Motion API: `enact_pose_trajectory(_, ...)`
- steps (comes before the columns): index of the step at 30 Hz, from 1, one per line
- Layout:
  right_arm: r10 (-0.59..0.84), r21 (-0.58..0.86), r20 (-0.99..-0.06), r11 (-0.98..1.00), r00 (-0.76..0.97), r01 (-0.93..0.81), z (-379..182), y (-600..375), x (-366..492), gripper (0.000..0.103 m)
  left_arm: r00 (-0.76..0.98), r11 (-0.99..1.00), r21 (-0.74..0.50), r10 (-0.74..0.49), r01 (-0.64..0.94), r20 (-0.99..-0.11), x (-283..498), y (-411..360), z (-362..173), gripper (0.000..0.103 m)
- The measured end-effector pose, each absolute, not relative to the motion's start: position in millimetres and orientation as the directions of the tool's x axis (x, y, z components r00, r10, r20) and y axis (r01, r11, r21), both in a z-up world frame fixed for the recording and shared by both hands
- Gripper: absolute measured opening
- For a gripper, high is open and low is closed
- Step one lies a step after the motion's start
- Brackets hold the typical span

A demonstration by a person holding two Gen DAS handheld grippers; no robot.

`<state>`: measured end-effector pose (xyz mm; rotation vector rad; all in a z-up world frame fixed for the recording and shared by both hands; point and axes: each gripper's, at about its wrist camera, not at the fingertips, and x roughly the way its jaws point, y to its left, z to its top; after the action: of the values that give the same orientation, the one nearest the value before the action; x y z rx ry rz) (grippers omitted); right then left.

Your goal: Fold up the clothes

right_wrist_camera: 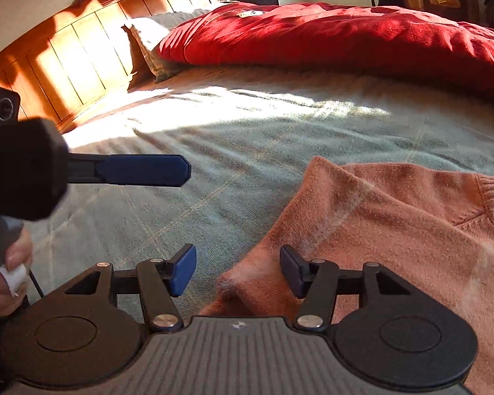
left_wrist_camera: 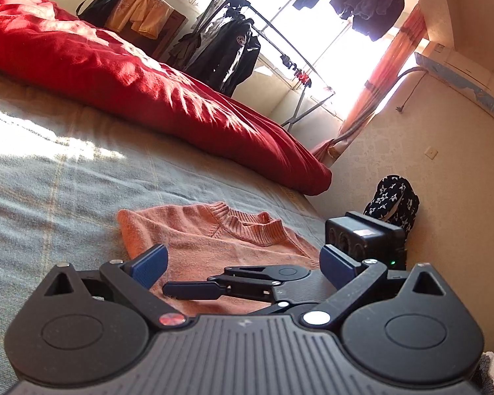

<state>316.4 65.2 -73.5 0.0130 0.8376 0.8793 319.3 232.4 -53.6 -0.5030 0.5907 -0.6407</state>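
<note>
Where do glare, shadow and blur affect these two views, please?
Left wrist view: the window is blown out white, the hung clothes are near silhouettes, and fisheye bends the walls. Right wrist view: a sun patch bleaches the bedspread, the left gripper at the frame's left is blurred at its body, and the sweater looks soft.

Nothing is reading clearly from where I am standing. A round white patch [left_wrist_camera: 241,40] is showing on the black jacket [left_wrist_camera: 229,56] hanging at upper centre of the left wrist view, but its lettering is blurring out. A small pale mark [right_wrist_camera: 239,325] is sitting on the gripper body at the bottom of the right wrist view, too tiny to make out.
</note>
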Motion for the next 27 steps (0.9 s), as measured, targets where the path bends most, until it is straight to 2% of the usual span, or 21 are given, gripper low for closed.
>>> enact_pose_trajectory(3, 0.705, 0.35, -0.612, 0.648, 0.359, -0.676, -62, 48, 303, 0.064, 0.638, 0.684, -0.605, -0.687, 0.407, -0.347, 320, 229, -55, 0.098)
enact_pose_trajectory(5, 0.707, 0.398, -0.622, 0.656, 0.337, -0.642, -73, 44, 305, 0.066, 0.634, 0.686, -0.6, -0.688, 0.411, -0.353, 320, 226, -55, 0.098)
enact_pose_trajectory(7, 0.724, 0.46, -0.622, 0.646, 0.299, -0.609, -93, 48, 310, 0.072, 0.629, 0.689, -0.592, -0.69, 0.418, -0.358, 319, 222, -55, 0.098)
enact_pose_trajectory(8, 0.737, 0.472, -0.605, 0.636, 0.3, -0.611, -96, 49, 310, 0.081, 0.626, 0.691, -0.587, -0.69, 0.422, -0.362, 319, 220, -56, 0.098)
enact_pose_trajectory(9, 0.746, 0.482, -0.595, 0.629, 0.299, -0.61, -94, 50, 309, 0.086, 0.623, 0.692, -0.583, -0.691, 0.425, -0.367, 319, 217, -56, 0.098)
enact_pose_trajectory(10, 0.752, 0.489, -0.588, 0.624, 0.298, -0.609, -91, 50, 308, 0.086, 0.622, 0.696, -0.578, -0.689, 0.425, -0.372, 319, 216, -56, 0.098)
enact_pose_trajectory(15, 0.693, 0.403, -0.629, 0.678, 0.353, -0.614, -67, 19, 284, 0.085, 0.608, 0.69, -0.585, -0.697, 0.426, -0.38, 321, 209, -59, 0.098)
enact_pose_trajectory(21, 0.49, 0.225, -0.726, 0.832, 0.482, -0.507, -70, -53, 238, 0.092, 0.57, 0.738, -0.492, -0.672, 0.462, -0.474, 320, 163, -70, 0.098)
enact_pose_trajectory(23, 0.468, 0.224, -0.718, 0.856, 0.515, -0.465, -69, -74, 234, 0.093, 0.56, 0.768, -0.439, -0.641, 0.467, -0.525, 322, 147, -80, 0.098)
enact_pose_trajectory(27, 0.471, 0.27, -0.654, 0.876, 0.592, -0.399, -61, -101, 248, 0.103, 0.532, 0.773, -0.439, -0.633, 0.457, -0.562, 329, 141, -98, 0.098)
